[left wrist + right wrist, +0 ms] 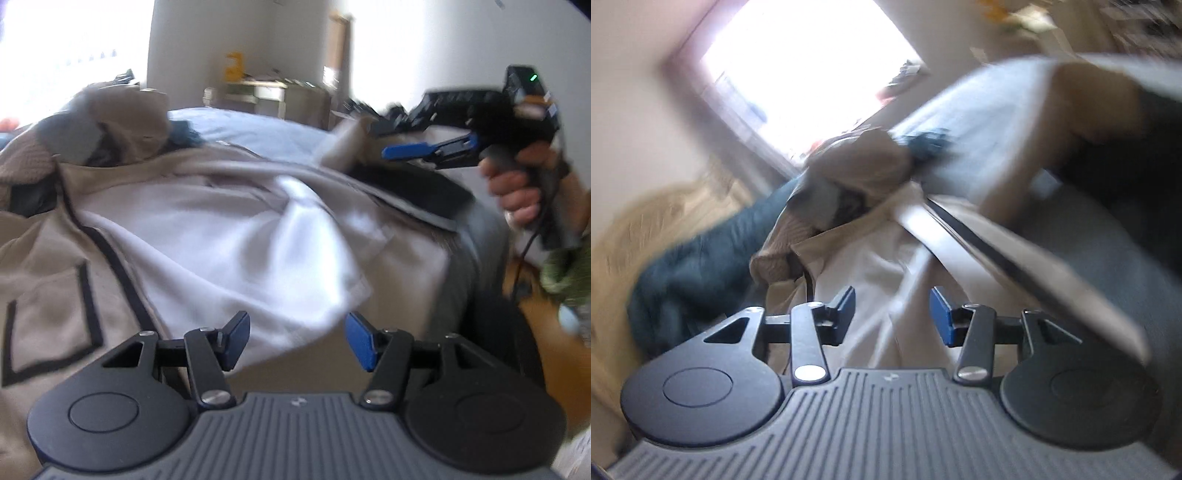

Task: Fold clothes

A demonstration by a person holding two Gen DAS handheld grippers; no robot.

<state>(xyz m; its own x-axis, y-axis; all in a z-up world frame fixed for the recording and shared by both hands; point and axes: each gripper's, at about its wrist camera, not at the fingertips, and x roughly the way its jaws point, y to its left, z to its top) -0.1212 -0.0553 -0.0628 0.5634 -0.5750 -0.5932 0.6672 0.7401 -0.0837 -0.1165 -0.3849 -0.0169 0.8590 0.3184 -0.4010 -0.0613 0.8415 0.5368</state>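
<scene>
Bright window light washes over the bed [258,129], where a beige garment with black trim [48,266] lies spread, its white lining [229,236] rumpled at centre. Toward ten o'clock sits a heap of other clothes [110,122]. At two o'clock the right gripper [406,151] hovers; at six o'clock the left gripper [297,341] gapes wide, both empty. Blur suggests haste: a grab could bunch lining and skew the fold.

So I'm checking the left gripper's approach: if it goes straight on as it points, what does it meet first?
Probably the white garment lying directly ahead of the open left gripper; its lower edge is close in front of the fingertips, though blur makes depth uncertain.
</scene>
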